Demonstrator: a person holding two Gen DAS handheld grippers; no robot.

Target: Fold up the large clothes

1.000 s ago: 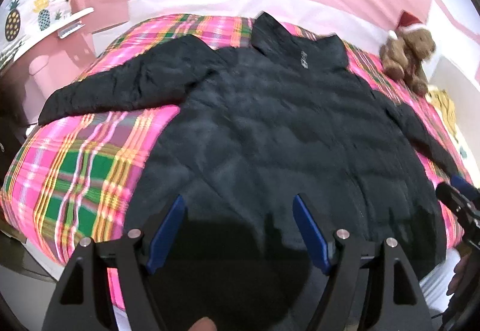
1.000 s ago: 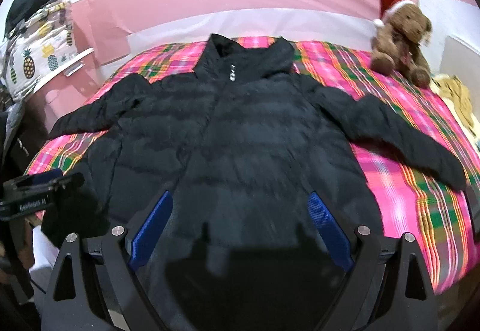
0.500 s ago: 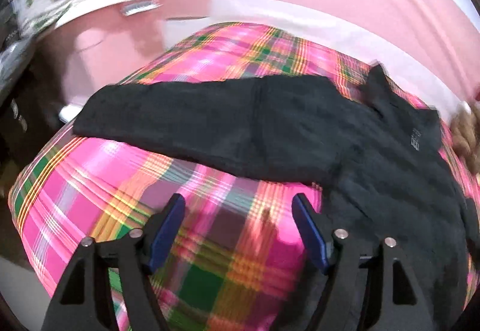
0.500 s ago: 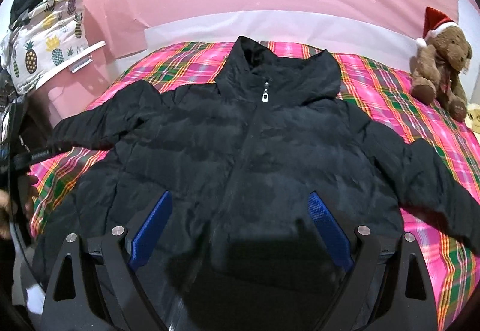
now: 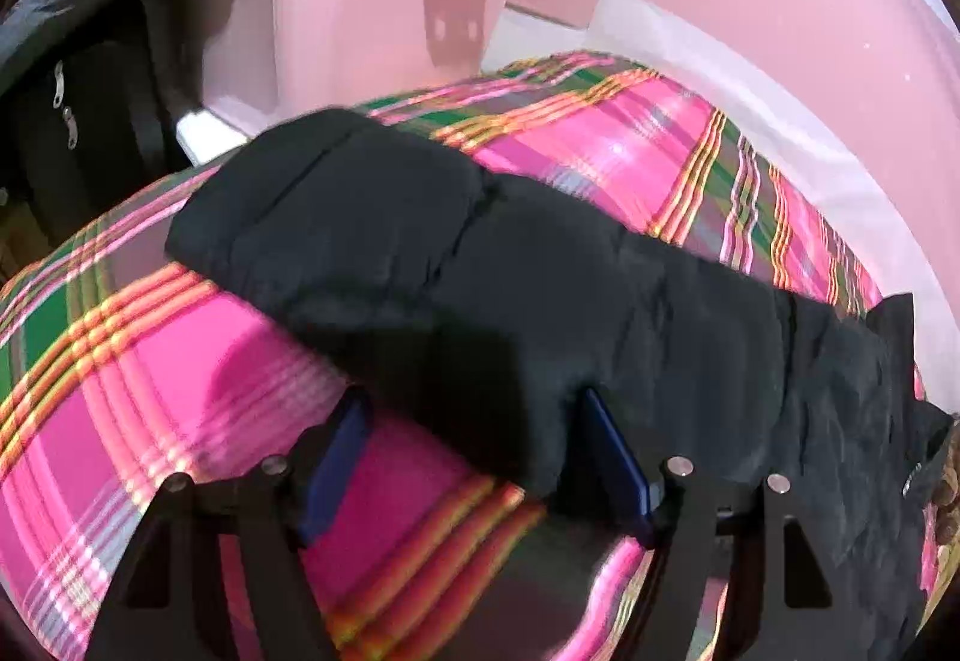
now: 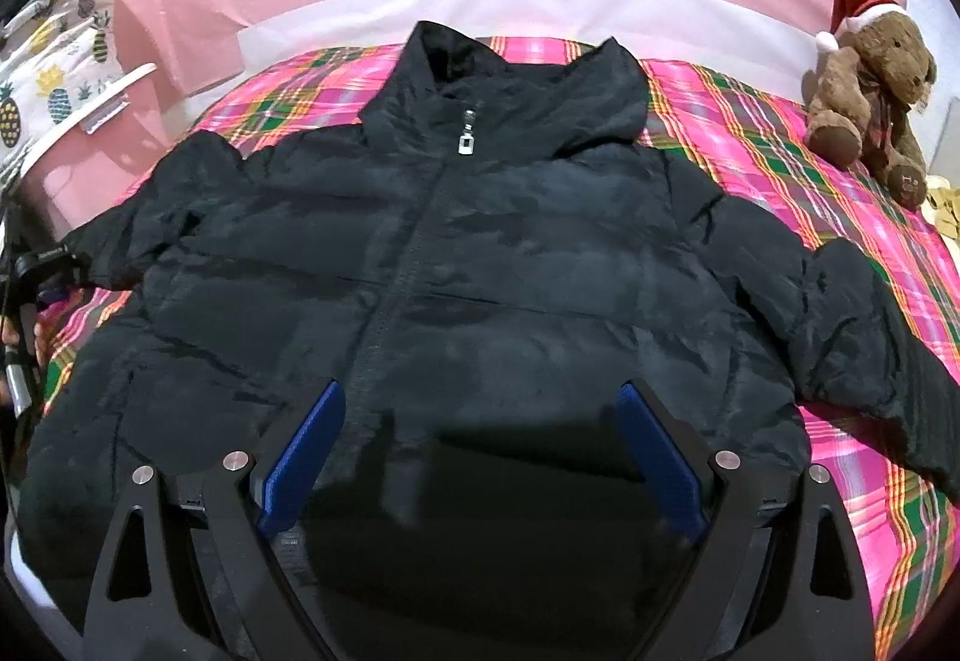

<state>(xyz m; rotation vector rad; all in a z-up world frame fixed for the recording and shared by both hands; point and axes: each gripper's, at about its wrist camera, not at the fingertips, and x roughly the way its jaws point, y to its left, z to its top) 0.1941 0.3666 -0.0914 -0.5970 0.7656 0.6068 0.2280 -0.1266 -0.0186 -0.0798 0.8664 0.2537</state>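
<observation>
A black puffer jacket [image 6: 510, 265] lies face up and zipped on the plaid bed cover [image 6: 780, 133], collar at the far side, both sleeves spread out. My right gripper [image 6: 480, 421] hovers open over the lower front of the jacket, with nothing between its blue pads [image 6: 312, 433]. In the left wrist view the jacket's left sleeve [image 5: 420, 241] runs across the cover, cuff toward the upper left. My left gripper [image 5: 477, 421] is open, low over the sleeve, and the sleeve's near edge sits between its fingers. The left gripper's body [image 6: 45, 262] shows at the left edge of the right wrist view.
A teddy bear in a Santa hat [image 6: 870, 103] sits at the bed's far right corner. A pink plastic bin [image 5: 336, 31] and a dark bag [image 5: 72, 139] stand beside the bed on the left. Pineapple-print cloth [image 6: 54, 79] hangs above them. A pink wall is behind.
My left gripper has swung left from the jacket's hem and come down close over the left sleeve. My right gripper has drifted toward the middle of the jacket front. Both stayed open.
</observation>
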